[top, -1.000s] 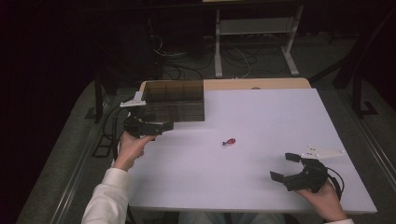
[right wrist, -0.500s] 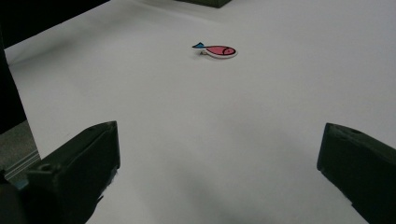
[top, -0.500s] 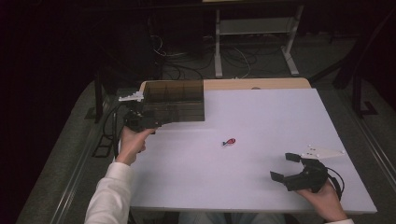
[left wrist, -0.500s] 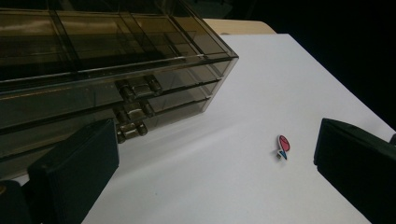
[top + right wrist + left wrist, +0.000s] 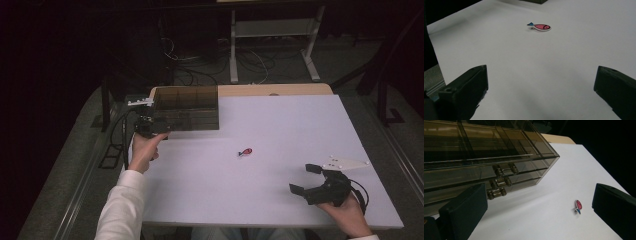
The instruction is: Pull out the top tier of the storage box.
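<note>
A small red fish-shaped pin (image 5: pixel 245 151) with a blue tail lies flat on the white table (image 5: pixel 280 125). A smoky transparent drawer box (image 5: pixel 186 107) stands at the table's far left; its stacked drawer knobs (image 5: pixel 501 181) face me. My left gripper (image 5: pixel 149 126) is at the box's front left corner, its jaws wide apart and holding nothing (image 5: pixel 539 215). In the left gripper view the fish pin (image 5: pixel 578 206) lies near the right jaw. My right gripper (image 5: pixel 303 178) rests open near the table's front right, pointing at the fish pin (image 5: pixel 539 26) well ahead of it.
A wooden board (image 5: pixel 280 90) edges the table's far side. Beyond it are a white metal frame (image 5: pixel 272 30) and cables on the floor. The table's front edge runs just under my right hand.
My left gripper has moved away from me and up against the drawer box's front left corner. The right gripper and the fish pin have stayed put.
</note>
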The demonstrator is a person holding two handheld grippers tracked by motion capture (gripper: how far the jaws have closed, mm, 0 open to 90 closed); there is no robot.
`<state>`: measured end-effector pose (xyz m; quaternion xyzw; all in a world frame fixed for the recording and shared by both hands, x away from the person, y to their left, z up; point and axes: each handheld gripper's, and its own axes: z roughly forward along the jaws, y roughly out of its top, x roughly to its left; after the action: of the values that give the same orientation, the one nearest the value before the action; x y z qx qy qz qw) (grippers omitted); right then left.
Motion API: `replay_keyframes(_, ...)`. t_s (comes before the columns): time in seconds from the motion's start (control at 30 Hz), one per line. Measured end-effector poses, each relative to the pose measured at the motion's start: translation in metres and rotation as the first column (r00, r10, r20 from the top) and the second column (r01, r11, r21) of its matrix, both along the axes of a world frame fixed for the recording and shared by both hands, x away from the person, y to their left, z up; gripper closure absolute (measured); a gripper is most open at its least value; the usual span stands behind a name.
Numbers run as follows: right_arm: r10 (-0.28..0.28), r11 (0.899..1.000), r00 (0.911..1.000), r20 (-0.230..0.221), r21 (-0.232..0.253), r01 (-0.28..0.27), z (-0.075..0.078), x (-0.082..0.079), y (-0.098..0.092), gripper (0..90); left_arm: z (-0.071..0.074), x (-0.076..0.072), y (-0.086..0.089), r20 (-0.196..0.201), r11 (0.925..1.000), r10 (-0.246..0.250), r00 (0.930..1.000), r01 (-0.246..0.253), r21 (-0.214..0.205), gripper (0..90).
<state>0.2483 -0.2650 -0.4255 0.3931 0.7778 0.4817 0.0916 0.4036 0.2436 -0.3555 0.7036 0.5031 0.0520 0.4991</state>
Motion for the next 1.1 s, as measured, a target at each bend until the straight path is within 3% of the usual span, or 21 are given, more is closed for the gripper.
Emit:
replay_keyframes(0.27,0.001,1.0,1.0,0.0,-0.001,-0.001,0.0,0.0,0.0,0.0,-0.004,0.006,0.003,-0.023,0.9979,0.036,0.9991,-0.037,-0.053,0.0)
replay_keyframes(0.5,0.001,1.0,1.0,0.0,-0.002,-0.001,0.0,0.0,0.0,0.0,-0.007,0.01,0.004,-0.052,0.9889,0.066,0.9965,-0.072,-0.13,0.0)
replay_keyframes(0.8,0.004,1.0,1.0,0.0,-0.008,-0.004,0.0,0.0,0.001,0.0,-0.014,0.017,0.007,-0.106,0.9635,0.101,0.9892,-0.124,-0.237,0.0)
replay_keyframes(1.1,0.003,1.0,1.0,0.002,-0.01,-0.003,-0.001,0.0,0.001,0.0,-0.02,0.019,0.008,-0.141,0.9505,0.125,0.9821,-0.159,-0.267,0.0)
